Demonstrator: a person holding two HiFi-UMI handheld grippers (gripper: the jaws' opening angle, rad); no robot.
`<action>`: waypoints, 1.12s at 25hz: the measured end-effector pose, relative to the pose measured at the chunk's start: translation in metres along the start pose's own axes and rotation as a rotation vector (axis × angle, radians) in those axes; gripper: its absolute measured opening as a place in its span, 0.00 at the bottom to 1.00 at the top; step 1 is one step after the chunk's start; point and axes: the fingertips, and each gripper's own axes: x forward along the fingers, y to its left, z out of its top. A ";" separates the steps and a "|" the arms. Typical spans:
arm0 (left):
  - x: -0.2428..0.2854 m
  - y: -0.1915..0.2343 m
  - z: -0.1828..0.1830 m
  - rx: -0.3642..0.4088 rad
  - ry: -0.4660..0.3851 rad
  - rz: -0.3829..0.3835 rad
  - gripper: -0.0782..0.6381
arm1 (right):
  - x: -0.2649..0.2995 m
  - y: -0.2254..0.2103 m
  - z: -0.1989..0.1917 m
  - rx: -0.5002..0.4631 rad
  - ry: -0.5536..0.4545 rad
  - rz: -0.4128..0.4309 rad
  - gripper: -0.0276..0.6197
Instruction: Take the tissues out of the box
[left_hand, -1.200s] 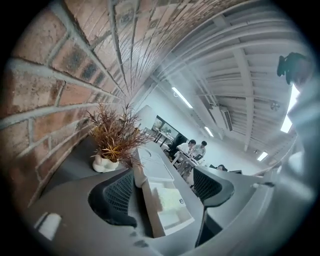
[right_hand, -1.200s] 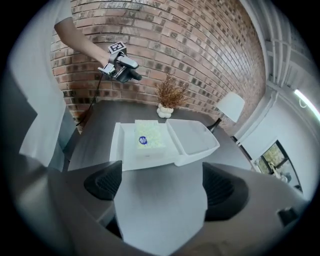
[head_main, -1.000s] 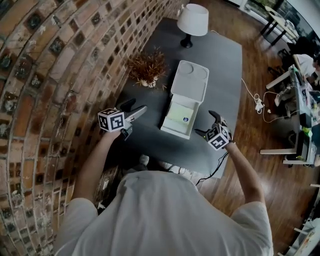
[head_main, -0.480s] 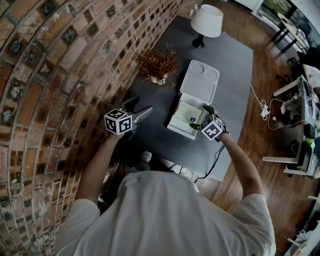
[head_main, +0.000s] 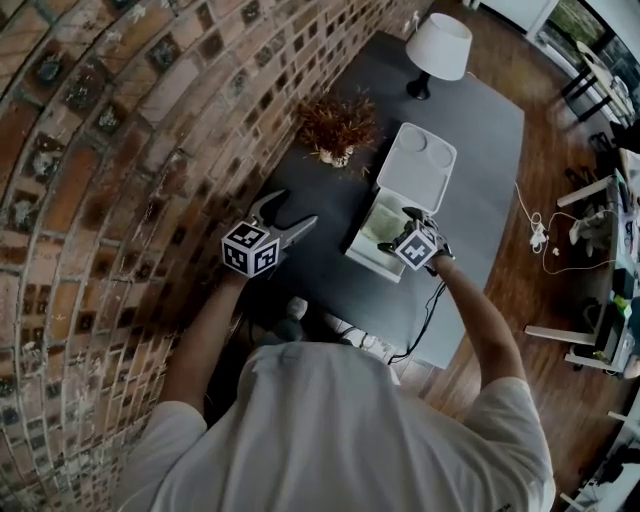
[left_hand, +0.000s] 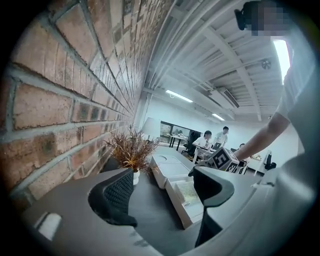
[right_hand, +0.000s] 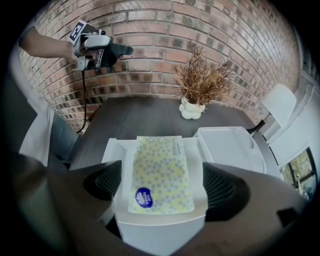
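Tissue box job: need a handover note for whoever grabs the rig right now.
Left hand-held gripper: open, empty, held up by the brick wall, away from the box.
Right hand-held gripper: open, poised over the box, jaws either side of the tissue pack, not gripping.
Things: box on the table, lid flipped open, tissue pack lying inside.
Done: lid open.
Left: close on the pack, lift it out.

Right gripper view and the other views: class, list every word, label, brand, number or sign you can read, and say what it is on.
No text can be read in any view.
Blue round sticker on the tissue pack: white print, too blurred to read.
Cube on the left gripper and cube on the right gripper: black-and-white square patterns, no letters.
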 end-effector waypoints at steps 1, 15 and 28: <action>0.000 -0.001 0.002 0.010 -0.010 0.001 0.63 | 0.004 0.001 0.000 -0.005 0.011 0.010 0.84; 0.002 -0.021 0.018 0.154 -0.068 -0.008 0.79 | 0.044 0.004 -0.002 -0.032 0.121 0.060 0.90; 0.002 -0.036 0.017 0.231 -0.076 -0.005 0.85 | 0.070 0.009 -0.016 -0.066 0.233 0.038 0.90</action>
